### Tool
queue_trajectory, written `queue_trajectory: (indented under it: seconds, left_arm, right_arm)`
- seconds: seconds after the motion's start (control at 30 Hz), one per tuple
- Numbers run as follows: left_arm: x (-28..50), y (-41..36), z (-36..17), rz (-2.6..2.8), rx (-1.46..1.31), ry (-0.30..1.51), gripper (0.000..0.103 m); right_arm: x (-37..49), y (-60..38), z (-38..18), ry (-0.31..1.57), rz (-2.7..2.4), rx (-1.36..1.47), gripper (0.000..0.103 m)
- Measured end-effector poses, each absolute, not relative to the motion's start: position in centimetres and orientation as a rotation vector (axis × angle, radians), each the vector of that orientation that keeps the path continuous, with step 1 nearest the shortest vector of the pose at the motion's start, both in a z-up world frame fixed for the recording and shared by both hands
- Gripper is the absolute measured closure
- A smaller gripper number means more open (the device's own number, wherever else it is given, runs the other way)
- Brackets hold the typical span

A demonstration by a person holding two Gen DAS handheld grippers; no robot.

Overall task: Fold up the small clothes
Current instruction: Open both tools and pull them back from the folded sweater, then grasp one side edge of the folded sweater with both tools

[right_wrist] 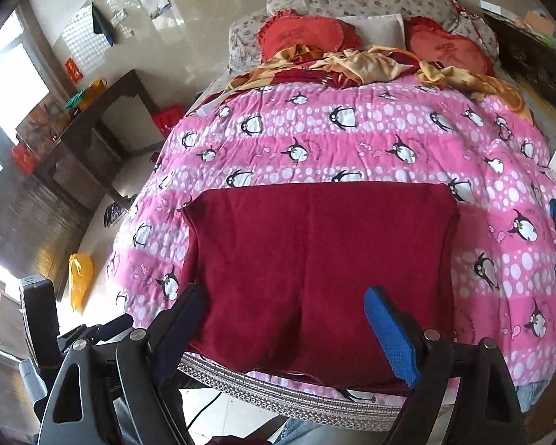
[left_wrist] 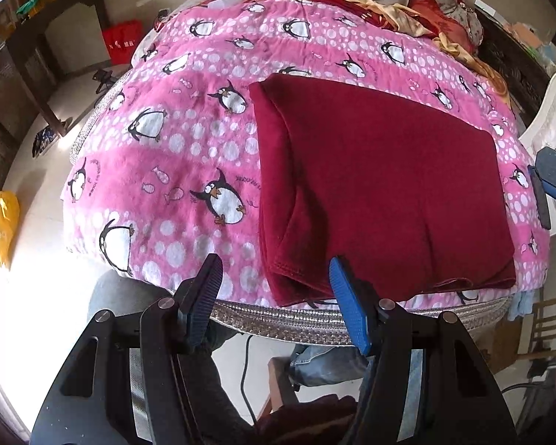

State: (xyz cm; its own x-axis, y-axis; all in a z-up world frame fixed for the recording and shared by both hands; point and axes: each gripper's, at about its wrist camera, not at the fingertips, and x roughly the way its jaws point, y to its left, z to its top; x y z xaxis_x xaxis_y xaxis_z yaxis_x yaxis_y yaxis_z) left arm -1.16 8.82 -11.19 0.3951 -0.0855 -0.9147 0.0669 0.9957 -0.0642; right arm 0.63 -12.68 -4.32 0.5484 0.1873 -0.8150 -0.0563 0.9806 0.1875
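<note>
A dark red garment (left_wrist: 381, 185) lies folded into a flat rectangle on the pink penguin quilt (left_wrist: 174, 141), close to the bed's near edge. My left gripper (left_wrist: 276, 261) hovers open above the garment's near left corner, and its pads touch nothing. In the right wrist view the same garment (right_wrist: 315, 259) fills the middle of the quilt (right_wrist: 500, 244). My right gripper (right_wrist: 285, 291) stands wide open over the garment's near edge, with nothing held between its fingers.
Yellow and red clothes (right_wrist: 370, 61), red cushions (right_wrist: 300, 35) and pillows pile at the bed's head. A dark blue and black object (left_wrist: 552, 181) sits at the bed's right side. A yellow bag (left_wrist: 5, 222) lies on the floor by a dark desk (left_wrist: 55, 37). A person's jeans-clad legs (left_wrist: 326, 367) are below the bed edge.
</note>
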Motion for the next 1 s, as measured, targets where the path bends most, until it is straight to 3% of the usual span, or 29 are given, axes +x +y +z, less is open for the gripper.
queue_trajectory:
  seconds: [1.0]
  left_arm:
    - [0.3, 10.4, -13.4, -0.081, -0.041, 1.228, 0.043]
  right_arm:
    - [4.2, -8.4, -6.7, 1.065, 0.197, 0.14, 0.016]
